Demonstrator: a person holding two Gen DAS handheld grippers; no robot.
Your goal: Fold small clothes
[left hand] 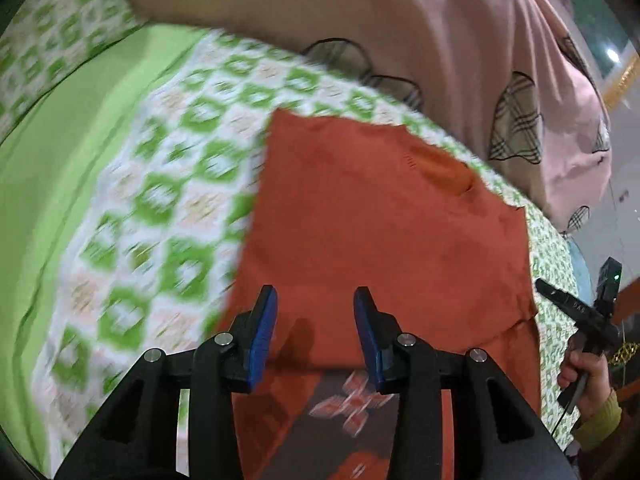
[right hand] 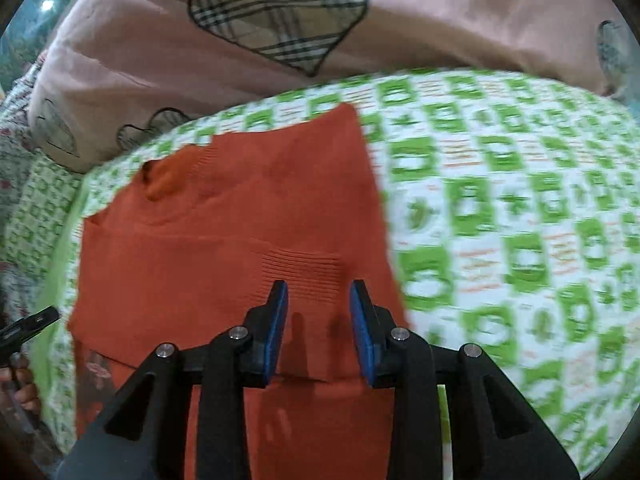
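**A:** Orange knit garment (left hand: 380,220) is lying flat on the bed, on the green-and-white patterned bedsheet (left hand: 160,200), already doubled over into a rough rectangle. There's a ribbed band (right hand: 304,266) showing on the top layer in the right wrist view, and a darker patterned patch (left hand: 352,404) at the near end of the cloth in the left wrist view.

**B:** And the grippers? Holding anything?

**A:** Nope. The left hand-held gripper (left hand: 315,334) has its blue pads (left hand: 264,340) spread apart above the near part of the garment, with nothing between them, just its shadow on the cloth. Same for the right hand-held gripper (right hand: 319,328): pads parted, only bare orange fabric showing through the gap, not pinching it.

**B:** What's behind it?

**A:** A pink pillow with plaid hearts (right hand: 280,16) sits at the far side, just past the far edge of the garment. A plain lime green strip (left hand: 52,168) of the sheet runs off to the left in the left wrist view. At the right edge of that view you can also see the person's hand (left hand: 586,376) wrapped around the other gripper's handle, with an olive ribbed cuff (left hand: 600,424) at the wrist. The sheet pattern is pretty motion-blurred in both views.
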